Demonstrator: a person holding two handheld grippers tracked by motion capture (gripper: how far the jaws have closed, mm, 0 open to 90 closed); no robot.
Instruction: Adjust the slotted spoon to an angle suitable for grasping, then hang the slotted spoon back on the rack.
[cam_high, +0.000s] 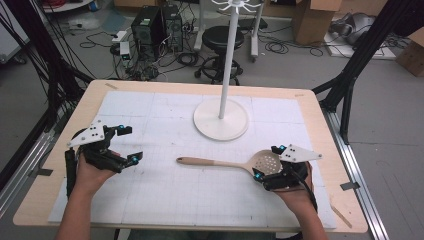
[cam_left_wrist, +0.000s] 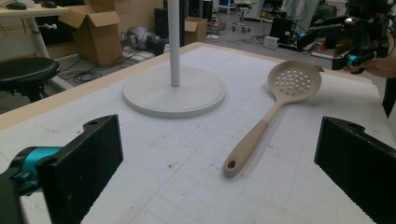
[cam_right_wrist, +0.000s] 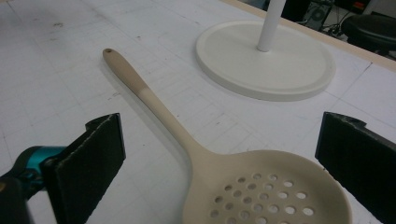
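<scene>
From above, your left gripper (cam_high: 127, 145) hovers over the white mat (cam_high: 150, 195) on the counter (cam_high: 45, 195), jaws spread wide with nothing between them, well apart from the slotted spoon (cam_high: 240, 164) that lies flat near the mat's middle, handle pointing toward your left. Your right gripper (cam_high: 267, 162) sits at the spoon's perforated bowl, jaws spread to either side of it, pads not pressing. The white stand (cam_high: 221, 120) rises just beyond the spoon. Along your left gripper (cam_left_wrist: 217, 161), both black jaws stand far apart; the slotted spoon (cam_left_wrist: 266, 121) rests ahead, its handle end nearest, the stand's round base (cam_left_wrist: 175, 95) beside it and your right gripper (cam_left_wrist: 357, 42) behind the bowl. Along your right gripper (cam_right_wrist: 219, 158), the slotted spoon's (cam_right_wrist: 261, 191) bowl lies between the open jaws, untouched, with the stand's base (cam_right_wrist: 266, 65) beyond.
</scene>
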